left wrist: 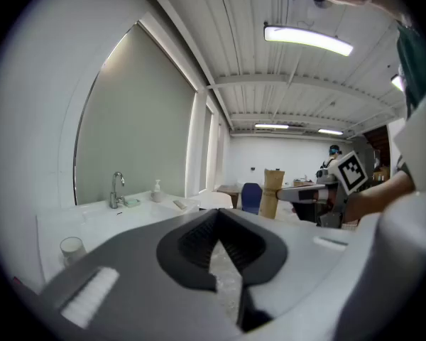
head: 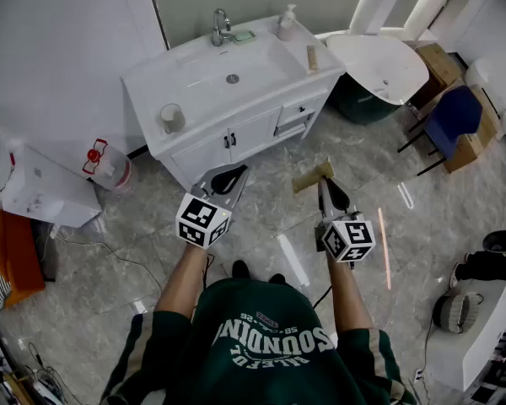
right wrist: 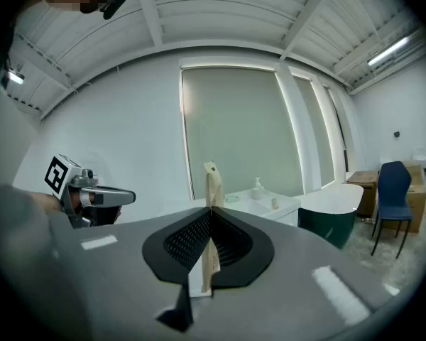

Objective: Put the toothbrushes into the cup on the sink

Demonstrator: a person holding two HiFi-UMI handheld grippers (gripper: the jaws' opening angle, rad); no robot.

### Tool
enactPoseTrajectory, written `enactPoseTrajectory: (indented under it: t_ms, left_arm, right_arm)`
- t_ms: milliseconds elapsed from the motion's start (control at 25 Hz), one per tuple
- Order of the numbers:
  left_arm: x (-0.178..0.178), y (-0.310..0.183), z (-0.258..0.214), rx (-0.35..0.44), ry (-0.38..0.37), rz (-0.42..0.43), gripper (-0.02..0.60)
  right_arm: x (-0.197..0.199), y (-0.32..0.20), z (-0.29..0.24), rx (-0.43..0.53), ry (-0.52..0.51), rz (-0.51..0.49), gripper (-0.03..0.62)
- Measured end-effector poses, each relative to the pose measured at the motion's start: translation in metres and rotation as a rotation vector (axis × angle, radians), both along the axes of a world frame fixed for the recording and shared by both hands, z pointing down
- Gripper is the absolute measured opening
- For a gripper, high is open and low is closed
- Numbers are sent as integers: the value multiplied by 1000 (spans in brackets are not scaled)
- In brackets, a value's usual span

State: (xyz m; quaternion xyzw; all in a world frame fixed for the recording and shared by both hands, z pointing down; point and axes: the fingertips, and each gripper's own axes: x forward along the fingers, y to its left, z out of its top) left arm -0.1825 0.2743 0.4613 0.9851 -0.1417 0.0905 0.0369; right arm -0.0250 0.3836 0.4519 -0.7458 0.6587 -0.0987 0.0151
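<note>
A white cup (head: pixel 170 118) stands on the front left corner of the white sink cabinet (head: pixel 204 81); the left gripper view shows the cup (left wrist: pixel 72 247) low on the left. My right gripper (head: pixel 323 185) is shut on a tan paper toothbrush packet (head: pixel 312 176), held over the floor in front of the cabinet. In the right gripper view the packet (right wrist: pixel 211 183) stands upright between the pads. My left gripper (head: pixel 233 176) hangs beside it, jaws together with nothing in them (left wrist: pixel 217 213). A second tan packet (head: pixel 312 57) lies on the sink's right edge.
On the sink are a faucet (head: pixel 222 26), a green soap dish (head: pixel 243 35) and a soap dispenser (head: pixel 286 24). A white oval tub (head: pixel 379 66) and a blue chair (head: pixel 451 116) stand to the right. A water jug (head: pixel 110 164) sits left of the cabinet.
</note>
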Motion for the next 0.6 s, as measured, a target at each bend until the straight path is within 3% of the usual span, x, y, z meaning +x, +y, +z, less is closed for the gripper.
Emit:
enactPoseTrajectory:
  t_ms: [600]
  left_arm:
    - [-18,-17,14,-31,5,1,51]
  right_arm:
    - [-19,-17,11,-13,-18,0,5]
